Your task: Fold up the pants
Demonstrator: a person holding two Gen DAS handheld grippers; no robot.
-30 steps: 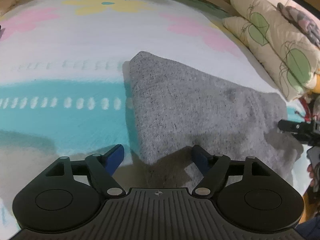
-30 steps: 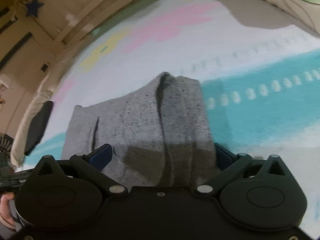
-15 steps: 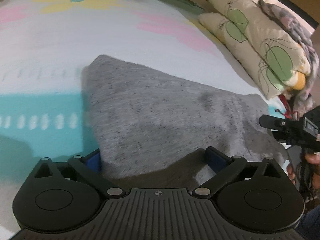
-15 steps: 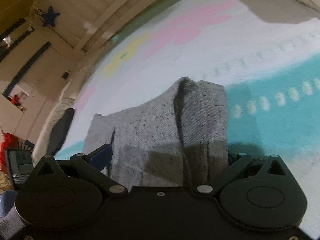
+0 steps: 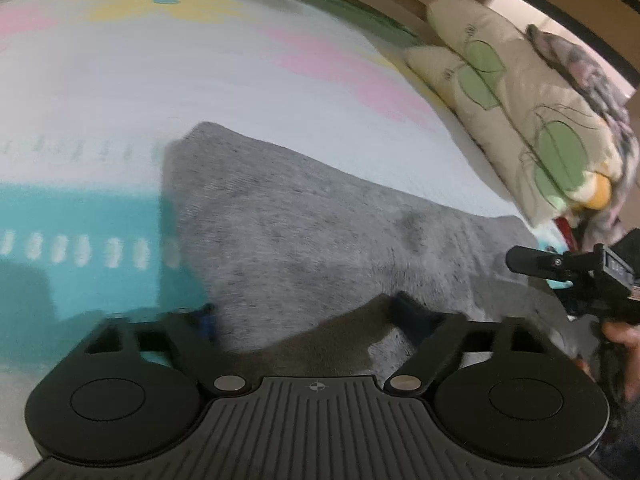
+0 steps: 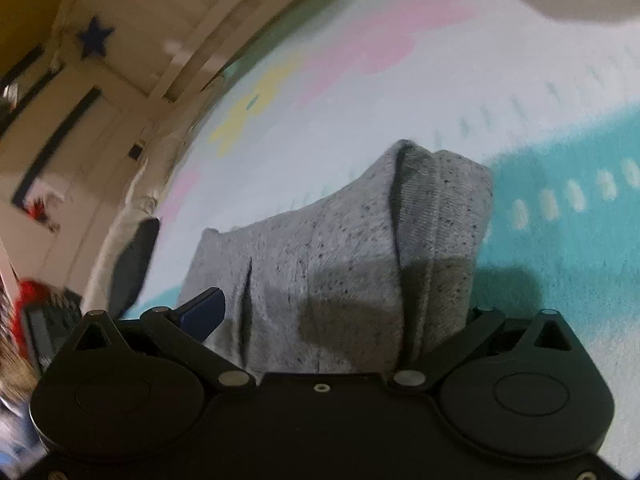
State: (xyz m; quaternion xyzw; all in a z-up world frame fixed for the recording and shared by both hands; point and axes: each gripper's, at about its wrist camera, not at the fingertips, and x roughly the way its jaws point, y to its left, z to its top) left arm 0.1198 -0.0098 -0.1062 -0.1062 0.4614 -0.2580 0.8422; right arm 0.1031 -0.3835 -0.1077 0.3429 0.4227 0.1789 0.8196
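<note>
Lay soft, light and limp on the bed [image 5: 120,80], grey pants [image 5: 320,232] between closing left tongs [image 5: 308,320] and gaping right tongs [image 6: 336,312]; best pinched at near hem

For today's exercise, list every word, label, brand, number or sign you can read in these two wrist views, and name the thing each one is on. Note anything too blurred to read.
No readable words, brands or numbers in either view.
Small crosshair mark, no lettering: on the left gripper body.
Dark blue star, a shape only: on the wall.
Small display on the right gripper: too blurred to read.
Bedsheet and pillows: patterns only, no text.
</note>
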